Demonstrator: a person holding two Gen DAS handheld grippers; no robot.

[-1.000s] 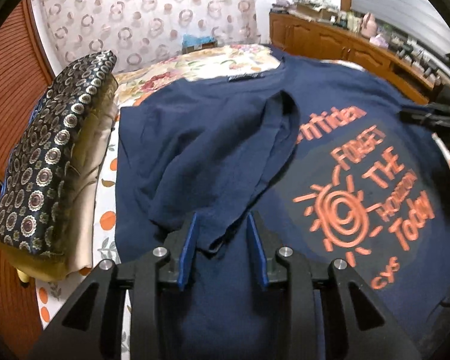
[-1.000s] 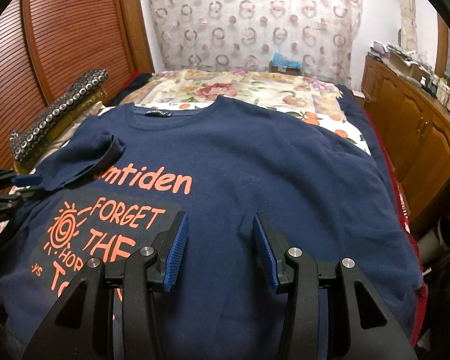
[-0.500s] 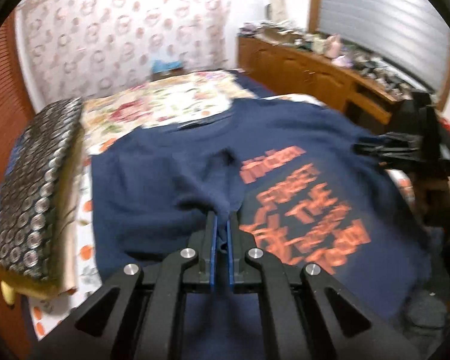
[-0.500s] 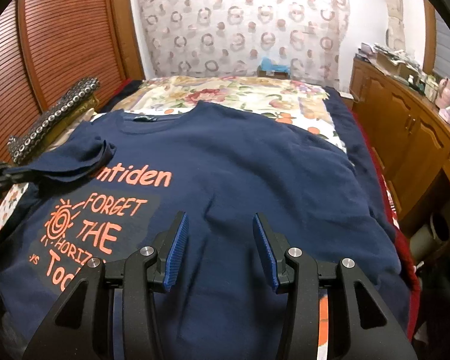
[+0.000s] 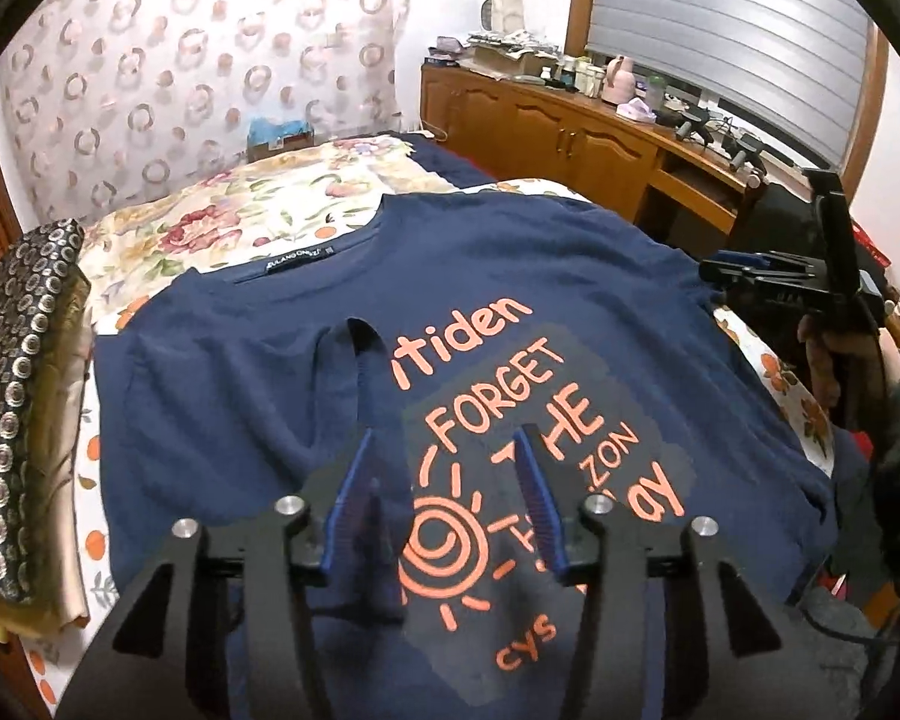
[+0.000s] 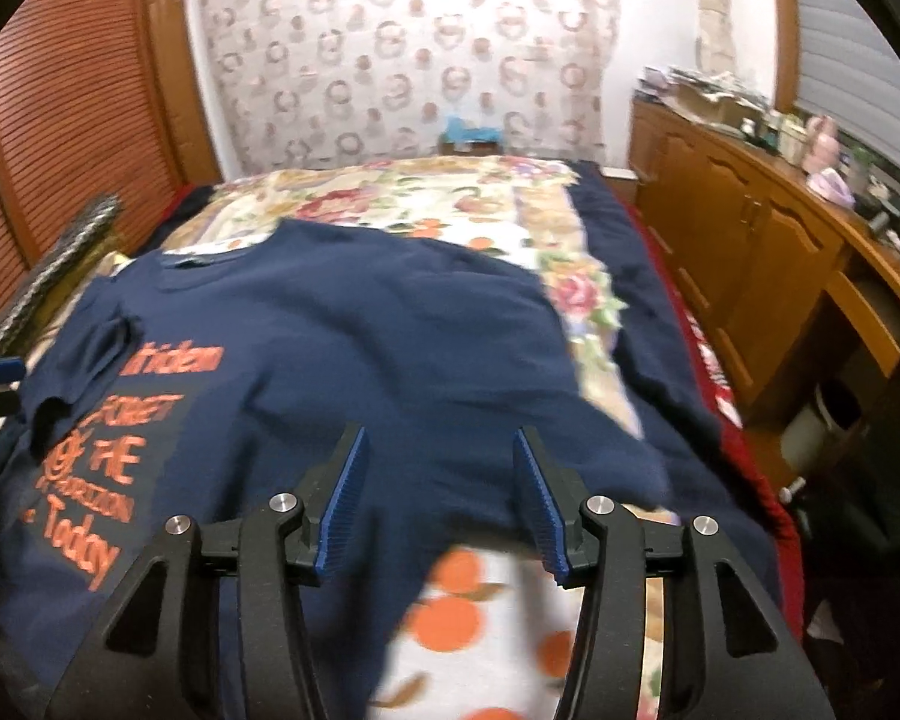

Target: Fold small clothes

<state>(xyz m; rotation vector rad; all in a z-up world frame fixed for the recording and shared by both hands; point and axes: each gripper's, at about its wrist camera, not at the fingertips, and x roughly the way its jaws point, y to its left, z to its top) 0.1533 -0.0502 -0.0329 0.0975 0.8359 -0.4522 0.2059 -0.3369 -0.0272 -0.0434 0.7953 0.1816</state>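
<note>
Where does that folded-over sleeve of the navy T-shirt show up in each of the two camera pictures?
Left wrist view: the folded sleeve lies centre-left, running down past the left gripper.
Right wrist view: the sleeve lies at the far left edge, beside the orange print.
Shared landmark: the orange lettering on the T-shirt.

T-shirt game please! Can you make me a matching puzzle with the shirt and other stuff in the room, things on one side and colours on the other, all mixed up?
Things:
1. T-shirt
2. Letters on the shirt
3. Gripper fingers
4. Cupboard

Colours:
A. orange
B. brown wood
C. navy
D. black with blue pads

Pairs: 1-C, 2-A, 3-D, 4-B
</note>
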